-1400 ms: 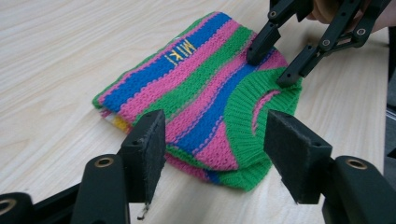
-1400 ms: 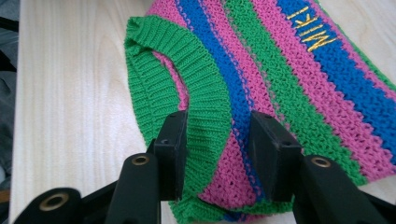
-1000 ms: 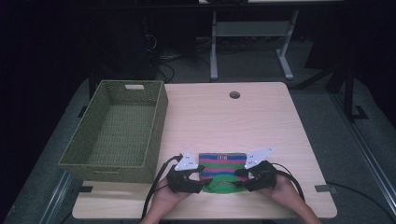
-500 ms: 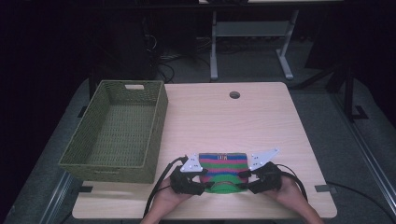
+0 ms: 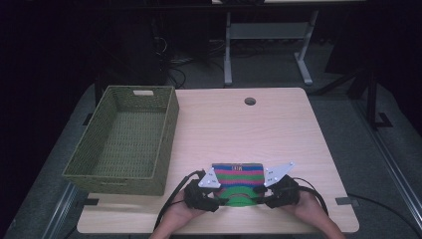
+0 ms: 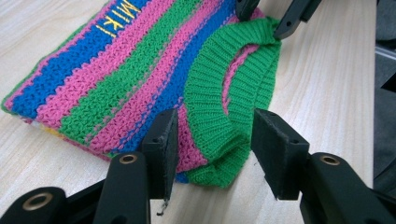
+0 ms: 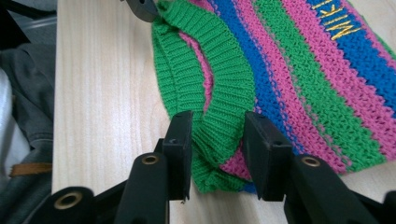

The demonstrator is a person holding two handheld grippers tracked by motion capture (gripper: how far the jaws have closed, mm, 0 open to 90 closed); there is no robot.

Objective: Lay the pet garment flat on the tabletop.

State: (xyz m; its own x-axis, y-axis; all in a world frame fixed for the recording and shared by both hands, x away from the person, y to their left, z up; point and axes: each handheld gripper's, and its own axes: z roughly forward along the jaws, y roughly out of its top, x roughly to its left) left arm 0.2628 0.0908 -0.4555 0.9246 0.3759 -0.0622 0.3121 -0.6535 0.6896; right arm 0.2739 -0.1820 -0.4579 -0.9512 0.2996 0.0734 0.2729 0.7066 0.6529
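High view: one green woven basket [image 5: 124, 142] sits at 9 o'clock on the one wooden table [image 5: 278, 134], and one striped knitted garment [image 5: 238, 180] lies flat at 6 o'clock near the table's front edge, well apart from the basket. I count two grippers, one at each end of the garment's green ribbed collar [image 5: 239, 198]: my left gripper [image 5: 219, 199] at 7 o'clock and my right gripper [image 5: 259, 195] at 5 o'clock, each carried by one hand.

Left gripper view: its two black jaws stand at a middling gap and have just been closing; the collar's folded end [image 6: 219, 140] lies between them, the near jaw against the knit, the far jaw a little clear of it, so I read no grip yet.

Right gripper view: its two jaws have just been closing and stand narrower, straddling the collar's other end [image 7: 217, 126]; both pads sit close on the ribbing, though whether they press I cannot tell.
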